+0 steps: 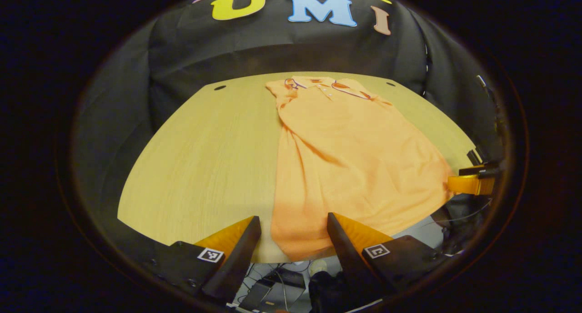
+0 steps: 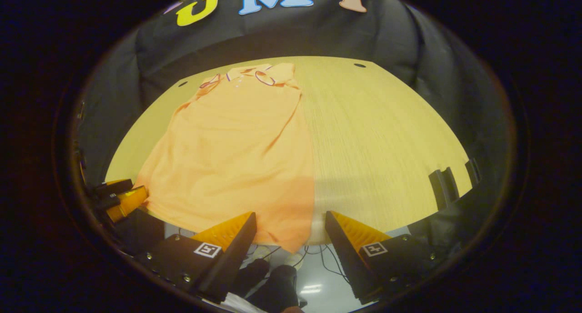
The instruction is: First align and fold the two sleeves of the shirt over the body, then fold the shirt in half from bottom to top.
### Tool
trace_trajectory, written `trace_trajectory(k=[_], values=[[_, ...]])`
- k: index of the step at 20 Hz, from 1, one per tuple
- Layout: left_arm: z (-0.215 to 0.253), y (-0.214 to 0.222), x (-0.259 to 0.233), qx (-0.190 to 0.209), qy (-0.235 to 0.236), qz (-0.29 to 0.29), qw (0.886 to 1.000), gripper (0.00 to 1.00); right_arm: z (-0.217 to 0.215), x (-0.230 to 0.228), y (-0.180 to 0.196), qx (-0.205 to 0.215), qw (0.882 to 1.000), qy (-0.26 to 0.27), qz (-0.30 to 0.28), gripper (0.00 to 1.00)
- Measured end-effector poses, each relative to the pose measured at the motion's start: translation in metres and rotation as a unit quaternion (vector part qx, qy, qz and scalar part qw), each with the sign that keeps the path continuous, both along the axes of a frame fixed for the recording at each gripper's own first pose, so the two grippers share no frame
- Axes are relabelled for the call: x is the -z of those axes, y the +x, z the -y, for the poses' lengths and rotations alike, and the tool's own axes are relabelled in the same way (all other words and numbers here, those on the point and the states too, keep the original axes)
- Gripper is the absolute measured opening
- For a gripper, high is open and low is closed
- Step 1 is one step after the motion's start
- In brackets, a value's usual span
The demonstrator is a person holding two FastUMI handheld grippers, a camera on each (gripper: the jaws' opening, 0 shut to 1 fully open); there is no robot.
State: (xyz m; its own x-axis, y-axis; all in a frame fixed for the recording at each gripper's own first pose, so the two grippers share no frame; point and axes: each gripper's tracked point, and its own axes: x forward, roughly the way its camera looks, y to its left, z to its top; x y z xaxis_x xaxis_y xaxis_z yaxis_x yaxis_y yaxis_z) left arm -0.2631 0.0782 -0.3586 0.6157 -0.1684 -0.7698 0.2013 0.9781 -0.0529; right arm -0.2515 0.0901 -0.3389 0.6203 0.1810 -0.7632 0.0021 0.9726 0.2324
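Pale wood-grain table and the clutter below its near edge

The light wooden table (image 1: 204,158) had a small dark round hole (image 1: 219,88) near each far corner; below its near edge, thin dark cables (image 2: 329,260) trailed over a pale grey floor (image 2: 313,281), and two black clips (image 2: 443,185) sat at its right edge.

Looks like a recording booth in a lab, not a home. Ahead of the fingers, a pale wooden table (image 1: 204,158) with small round holes near its far corners, closed in by a black cloth wall (image 1: 273,53). Below the fingers, under the table edge, loose cables (image 2: 327,258) on a grey floor.
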Motion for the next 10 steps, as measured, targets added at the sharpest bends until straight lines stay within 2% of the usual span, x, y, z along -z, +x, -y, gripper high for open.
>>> trace_trajectory(k=[5,6,7,8,9,10], values=[[0.004,0.001,-0.001,-0.011,-0.005,0.008,1.000,0.99,-0.003,0.005,-0.001,-0.011,1.000,-0.019,0.001,0.97],[0.007,0.001,-0.002,-0.008,-0.006,0.009,1.000,0.98,-0.007,0.003,0.000,-0.014,1.000,-0.016,0.003,0.92],[0.013,0.000,0.000,-0.001,-0.006,0.011,1.000,0.88,-0.010,0.004,-0.001,-0.017,1.000,-0.015,0.002,0.84],[0.018,-0.002,-0.001,0.009,-0.003,0.015,1.000,0.77,-0.012,0.003,0.000,-0.021,1.000,-0.012,0.004,0.71],[0.024,-0.004,-0.001,0.020,-0.003,0.017,1.000,0.66,-0.013,0.002,-0.002,-0.024,1.000,-0.009,0.004,0.63],[0.029,-0.005,-0.001,0.028,-0.003,0.020,0.999,0.54,-0.015,0.001,0.001,-0.027,1.000,-0.005,0.004,0.47]])
